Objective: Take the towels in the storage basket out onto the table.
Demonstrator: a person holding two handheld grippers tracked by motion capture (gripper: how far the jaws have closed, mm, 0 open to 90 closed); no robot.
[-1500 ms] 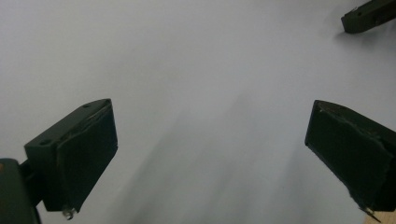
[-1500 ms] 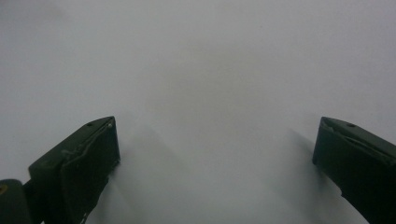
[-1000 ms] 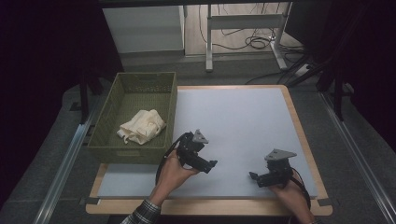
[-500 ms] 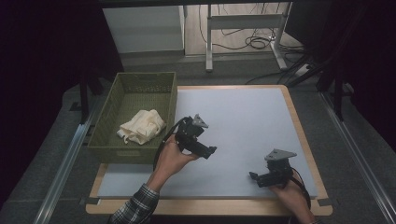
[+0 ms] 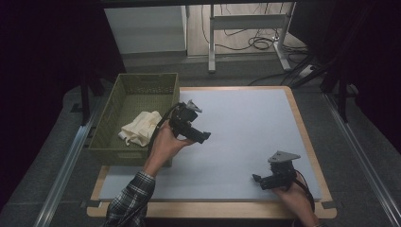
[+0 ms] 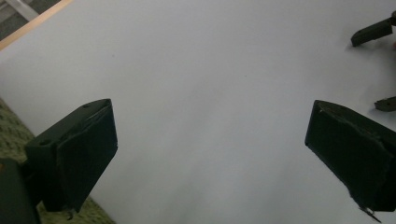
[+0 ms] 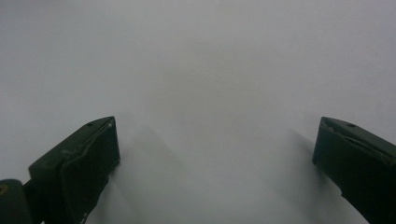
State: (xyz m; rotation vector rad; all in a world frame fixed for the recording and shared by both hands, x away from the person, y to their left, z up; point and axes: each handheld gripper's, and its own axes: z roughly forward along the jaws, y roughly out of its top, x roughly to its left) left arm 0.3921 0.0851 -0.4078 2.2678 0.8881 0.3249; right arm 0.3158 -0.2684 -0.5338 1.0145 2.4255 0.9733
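Left claw (image 5: 204, 137) spread wide, empty, probably heading for the cream cloth (image 5: 140, 127) at its 9 o'clock; right claw (image 5: 256, 178) released, parked on the counter (image 5: 246, 118).

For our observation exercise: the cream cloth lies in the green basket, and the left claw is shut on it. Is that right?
Not quite. The cream cloth does lie in the green basket, but the left claw is open and holds nothing, its jaws wide apart over the white mat in the left gripper view.
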